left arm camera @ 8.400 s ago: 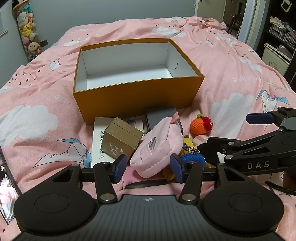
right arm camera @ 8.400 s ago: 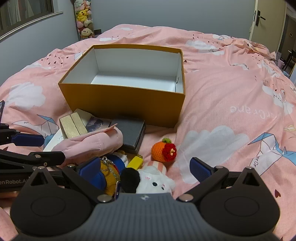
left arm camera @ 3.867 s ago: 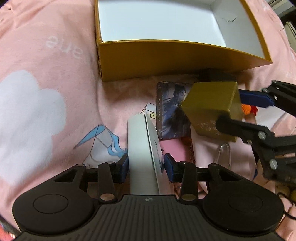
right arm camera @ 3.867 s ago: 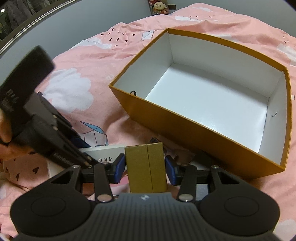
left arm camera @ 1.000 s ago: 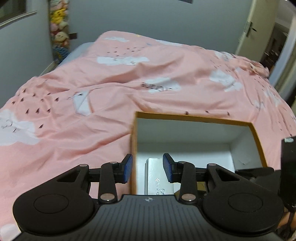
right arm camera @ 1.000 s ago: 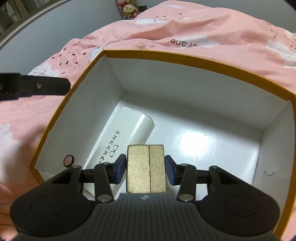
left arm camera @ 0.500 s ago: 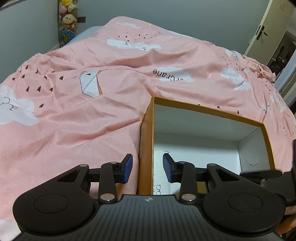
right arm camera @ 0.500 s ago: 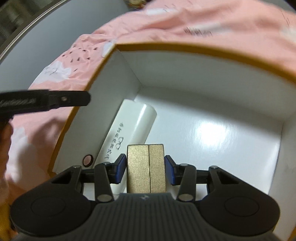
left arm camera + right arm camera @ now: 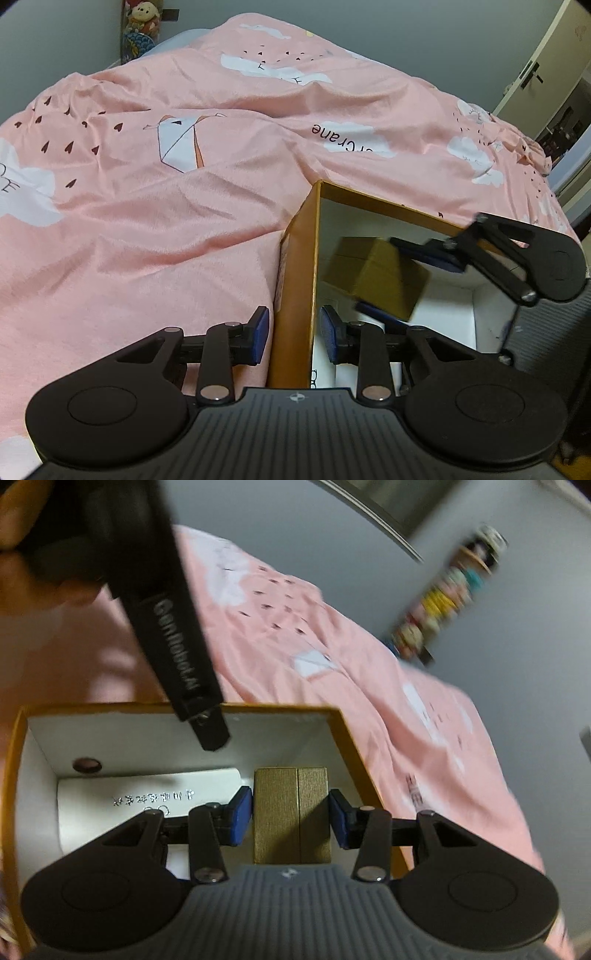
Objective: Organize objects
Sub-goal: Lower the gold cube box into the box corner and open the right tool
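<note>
Stuffed toys (image 9: 142,22) hang on the grey wall (image 9: 424,33) behind.

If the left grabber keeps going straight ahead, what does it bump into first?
Probably the orange box's side wall. The left gripper straddles that wall, its jaws closing with the wall between them, so its body would likely hit the rim. Depth is hard to judge.

Left gripper (image 9: 293,334) closing, fingers astride orange box (image 9: 299,280) wall; right gripper (image 9: 406,280) holds gold box (image 9: 373,275).
</note>
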Tool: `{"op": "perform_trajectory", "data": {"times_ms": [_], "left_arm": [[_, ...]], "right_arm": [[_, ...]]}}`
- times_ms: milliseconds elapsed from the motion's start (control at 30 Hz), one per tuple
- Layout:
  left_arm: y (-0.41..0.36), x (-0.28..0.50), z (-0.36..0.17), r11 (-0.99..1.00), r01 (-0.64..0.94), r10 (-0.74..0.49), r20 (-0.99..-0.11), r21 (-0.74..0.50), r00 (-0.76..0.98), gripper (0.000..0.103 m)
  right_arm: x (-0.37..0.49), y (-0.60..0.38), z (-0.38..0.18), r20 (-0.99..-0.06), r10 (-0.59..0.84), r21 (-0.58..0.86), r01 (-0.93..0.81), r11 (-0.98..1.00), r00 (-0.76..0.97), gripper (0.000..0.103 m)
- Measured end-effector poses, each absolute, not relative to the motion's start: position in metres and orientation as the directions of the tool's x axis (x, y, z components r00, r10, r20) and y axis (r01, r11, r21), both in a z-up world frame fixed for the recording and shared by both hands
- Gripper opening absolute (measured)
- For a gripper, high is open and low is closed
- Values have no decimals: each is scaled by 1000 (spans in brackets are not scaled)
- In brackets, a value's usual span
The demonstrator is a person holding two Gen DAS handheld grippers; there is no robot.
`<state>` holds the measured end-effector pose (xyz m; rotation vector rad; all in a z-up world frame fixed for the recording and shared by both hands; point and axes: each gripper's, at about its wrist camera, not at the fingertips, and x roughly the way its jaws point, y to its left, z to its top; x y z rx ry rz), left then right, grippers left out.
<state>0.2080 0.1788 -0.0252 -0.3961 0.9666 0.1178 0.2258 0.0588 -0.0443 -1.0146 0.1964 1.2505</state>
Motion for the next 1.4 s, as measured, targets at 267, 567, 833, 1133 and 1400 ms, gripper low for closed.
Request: {"op": "perform_trajectory", "data": {"times_ms": [267,567,833,1133,1400], "left_arm": [[183,214,-35,909,-293,-90,-825,-297,558,31],[183,216,-39,905,-303,-90,-831,-299,549,31],[179,210,-37,901,-322,-63,-820,-292,569,30],[167,205,-28,911,-339,17,-800,-235,599,27],[155,195,-16,922,-342,83,-773,-180,629,27]], "right_arm": [[229,79,-58,-628,708,-582,-799,-151,323,46],[234,81,-66,-612,697,-622,-771,-135,372,57],[245,74,-55,-677,641,-528,-845,-81,362,45],[246,76,-60,-723,585,-465,-885,-20,367,14],[243,79,-62,-731,569,-446,-895,19,377,12]]}}
